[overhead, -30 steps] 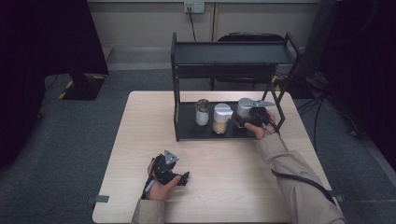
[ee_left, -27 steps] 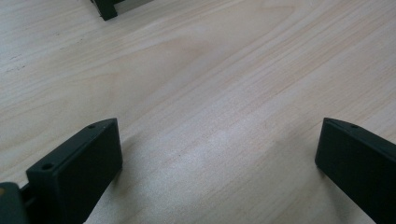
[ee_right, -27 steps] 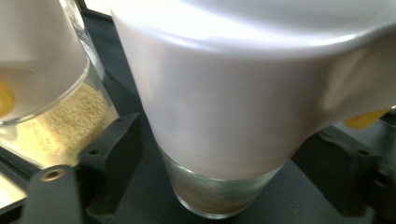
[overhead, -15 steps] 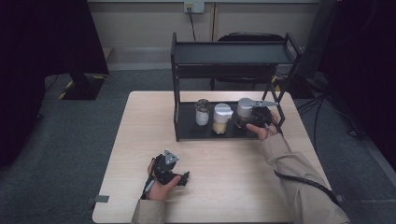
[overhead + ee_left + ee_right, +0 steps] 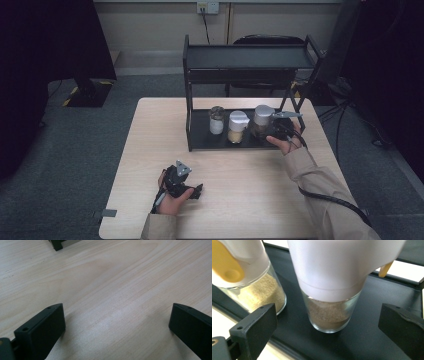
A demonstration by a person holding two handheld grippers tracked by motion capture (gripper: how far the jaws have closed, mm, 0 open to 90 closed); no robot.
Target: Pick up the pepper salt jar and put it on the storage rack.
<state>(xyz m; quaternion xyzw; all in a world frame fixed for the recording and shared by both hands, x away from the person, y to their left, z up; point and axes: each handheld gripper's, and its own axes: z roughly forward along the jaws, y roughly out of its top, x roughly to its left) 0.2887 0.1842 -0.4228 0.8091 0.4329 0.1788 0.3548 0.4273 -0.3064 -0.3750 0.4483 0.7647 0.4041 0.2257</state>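
A black two-tier rack (image 5: 200, 142) stands at the back of the wooden table. On its lower shelf stand a small jar of white grains (image 5: 216, 120), a white-lidded jar of yellowish powder (image 5: 237, 128) (image 5: 262, 293) and a white-lidded jar of brown powder (image 5: 261, 120) (image 5: 332, 277). My right gripper (image 5: 271, 132) (image 5: 328, 315) is level with the brown-powder jar. Its jaws have just been opening and stand wide, with the jar between them and untouched. My left gripper (image 5: 196, 190) (image 5: 116, 315) rests low over the table's front, open, with only bare wood between its jaws.
The rack's upper shelf (image 5: 245, 56) overhangs the jars, and its slanted side struts (image 5: 299, 102) stand close to my right hand. A chair (image 5: 270, 41) stands behind the table. A cable (image 5: 330, 200) trails from the right sleeve.
The right gripper's jaws have spread apart from the brown-powder jar, which stays on the shelf. The left hand has not moved.
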